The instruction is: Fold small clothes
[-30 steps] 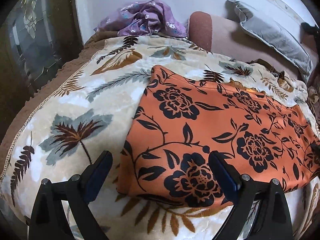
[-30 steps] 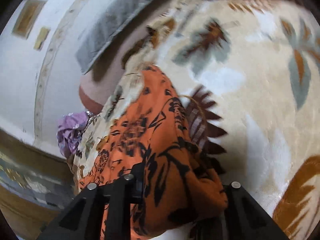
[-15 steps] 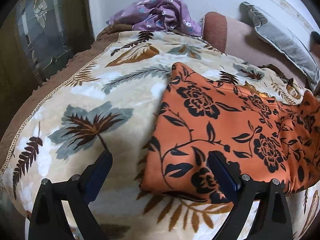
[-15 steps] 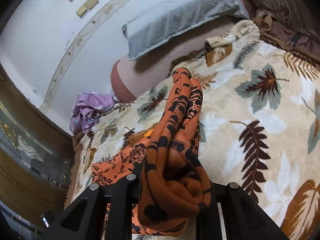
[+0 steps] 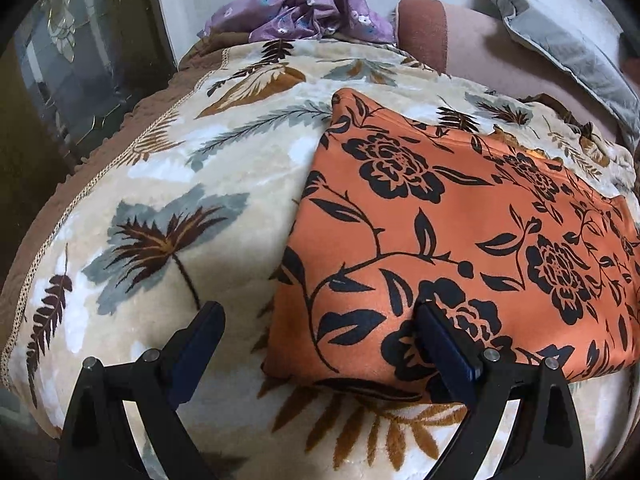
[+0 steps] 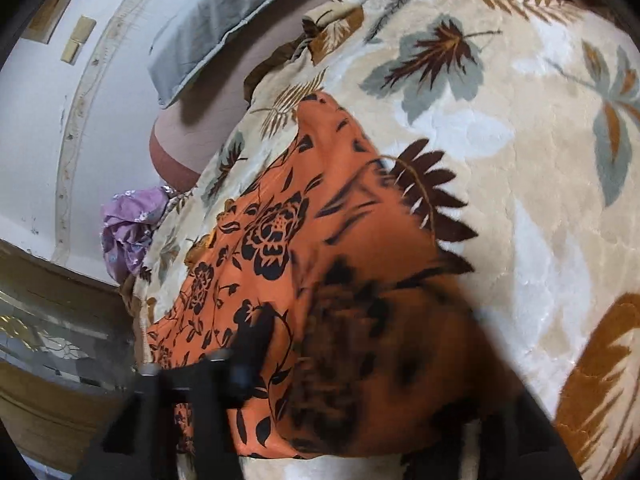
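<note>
An orange cloth with black flowers [image 5: 440, 220] lies flat on the leaf-patterned blanket [image 5: 160, 184]. My left gripper [image 5: 320, 344] hangs open just above the cloth's near left corner, its right finger [image 5: 444, 348] over the fabric and its left finger over the blanket. In the right wrist view the same orange cloth [image 6: 320, 240] runs away from me, with a blurred bunched end between the fingers of my right gripper [image 6: 380, 392]. Its jaws are opening, stand wide apart, and the bunch lies loose between them.
A crumpled purple flowered garment [image 5: 304, 4] sits at the bed's far corner by the white wall. A brown-ended bolster [image 5: 424, 28] and a grey pillow [image 5: 560, 48] lie along the headboard. The blanket's brown edge [image 5: 120, 128] drops off to the left beside dark glass-fronted furniture.
My right gripper held the cloth's end lifted in a tall bunch; it has come down onto the cloth and its jaws have spread. The left gripper stays open over the near corner.
</note>
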Demonstrator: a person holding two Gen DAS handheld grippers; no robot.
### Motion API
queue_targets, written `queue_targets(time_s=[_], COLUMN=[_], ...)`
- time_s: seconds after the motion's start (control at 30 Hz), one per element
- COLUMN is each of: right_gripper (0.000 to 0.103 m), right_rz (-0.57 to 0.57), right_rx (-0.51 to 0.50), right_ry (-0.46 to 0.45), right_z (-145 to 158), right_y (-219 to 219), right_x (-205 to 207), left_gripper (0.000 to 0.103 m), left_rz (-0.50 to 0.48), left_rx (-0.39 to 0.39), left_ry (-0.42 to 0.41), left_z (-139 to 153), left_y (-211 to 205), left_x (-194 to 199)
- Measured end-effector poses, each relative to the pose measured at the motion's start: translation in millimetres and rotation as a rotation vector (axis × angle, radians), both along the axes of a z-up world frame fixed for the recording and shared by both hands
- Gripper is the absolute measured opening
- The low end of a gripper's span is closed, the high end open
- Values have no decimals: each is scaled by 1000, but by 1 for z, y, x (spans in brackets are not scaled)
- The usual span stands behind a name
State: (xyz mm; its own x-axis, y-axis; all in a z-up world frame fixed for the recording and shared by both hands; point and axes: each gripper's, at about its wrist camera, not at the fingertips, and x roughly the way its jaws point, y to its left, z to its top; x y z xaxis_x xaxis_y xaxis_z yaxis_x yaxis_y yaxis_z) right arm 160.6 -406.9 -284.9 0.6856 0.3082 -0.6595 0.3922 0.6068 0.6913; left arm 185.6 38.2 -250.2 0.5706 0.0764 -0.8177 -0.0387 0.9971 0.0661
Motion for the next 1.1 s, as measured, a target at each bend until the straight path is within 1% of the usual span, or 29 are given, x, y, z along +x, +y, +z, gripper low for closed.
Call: queue_targets(time_s=[0.07, 0.13, 0.17, 0.2, 0.27, 0.4, 0.5, 0.57, 0.7, 0.83, 0.93, 0.97, 1.1], right_gripper=[60, 53, 44, 39, 38, 28, 24, 22, 21, 21, 21, 21, 21], right_rz=[29, 48, 57, 55, 50, 35, 34, 40, 73, 112, 138, 149, 185], right_rx=[-59, -92, -101, -111, -116, -129, -129, -136, -150, -154, -144, -140, -146], right_ry=[-21, -18, -13, -7, -5, 2, -10, -35, -97, -151, -162, -161, -151], right_z=[4, 6, 6, 7, 7, 6, 14, 28, 66, 106, 124, 130, 144], right_y=[6, 11, 12, 13, 14, 14, 16, 21, 40, 69, 93, 104, 146], right_x=[2, 4, 5, 6, 5, 4, 2, 2, 7, 16, 26, 32, 52], left_gripper=[97, 97, 97, 97, 97, 97, 97, 97, 97, 97, 97, 97, 97], left_rz=[-2, -1, 0, 0, 1, 1, 6, 11, 28, 86, 144, 167, 210], left_rx=[0, -6, -10, -14, -20, -25, -37, -45, -59, -80, -84, -74, -72], left_ry=[-3, -1, 0, 1, 3, 3, 6, 7, -10, -33, -39, -40, -47], left_z=[0, 0, 0, 1, 1, 1, 1, 2, 9, 17, 20, 20, 22], left_y=[0, 1, 2, 2, 3, 4, 8, 9, 17, 39, 61, 68, 92], left_x=[1, 2, 2, 2, 3, 2, 2, 3, 2, 1, 1, 1, -2])
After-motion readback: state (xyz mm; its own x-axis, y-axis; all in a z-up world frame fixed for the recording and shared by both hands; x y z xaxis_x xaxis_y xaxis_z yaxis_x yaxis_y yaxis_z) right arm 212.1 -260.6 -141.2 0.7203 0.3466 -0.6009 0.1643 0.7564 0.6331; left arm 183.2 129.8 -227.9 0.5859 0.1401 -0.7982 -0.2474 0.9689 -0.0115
